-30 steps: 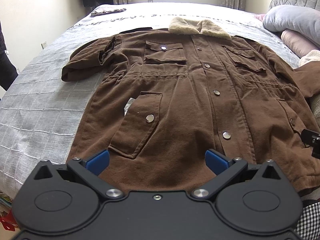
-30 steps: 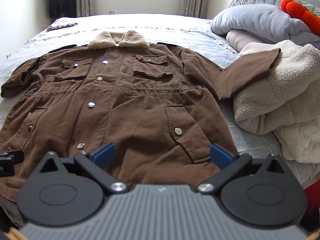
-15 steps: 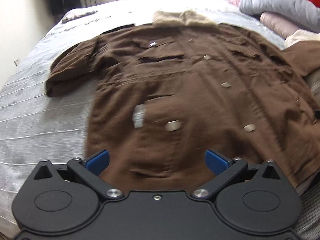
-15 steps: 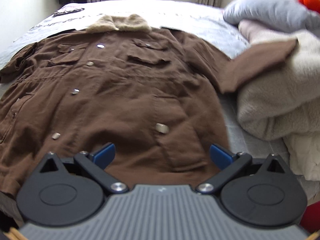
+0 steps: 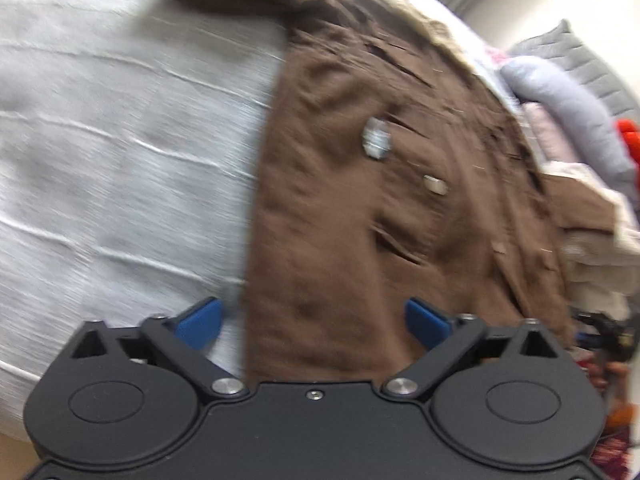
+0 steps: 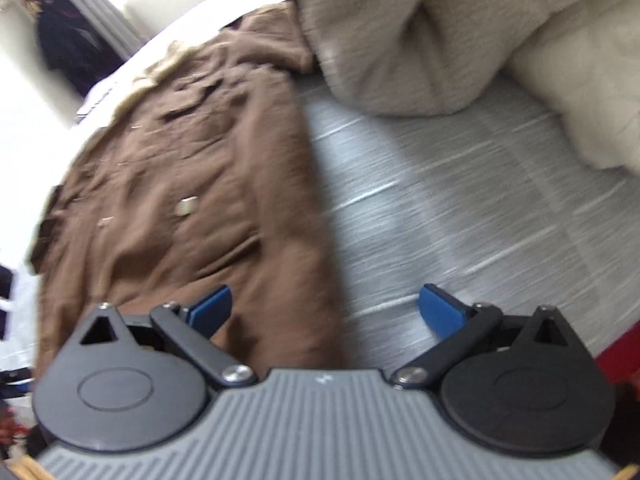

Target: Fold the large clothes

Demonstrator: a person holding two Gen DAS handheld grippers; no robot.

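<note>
Brown coat (image 5: pixel 360 208) (blurred) on grey bedspread (image 5: pixel 120 140).

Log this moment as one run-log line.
phase: approach | left gripper: open over coat's left hem edge | right gripper: open over right hem edge | brown coat: flat, unfolded on bed

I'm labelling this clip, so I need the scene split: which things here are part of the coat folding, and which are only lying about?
Part of the job:
brown coat
left gripper, open
right gripper, open
grey bedspread under the coat

Lying about:
cream fleece blanket
grey pillow
red item
dark garment hanging by the wall
</note>
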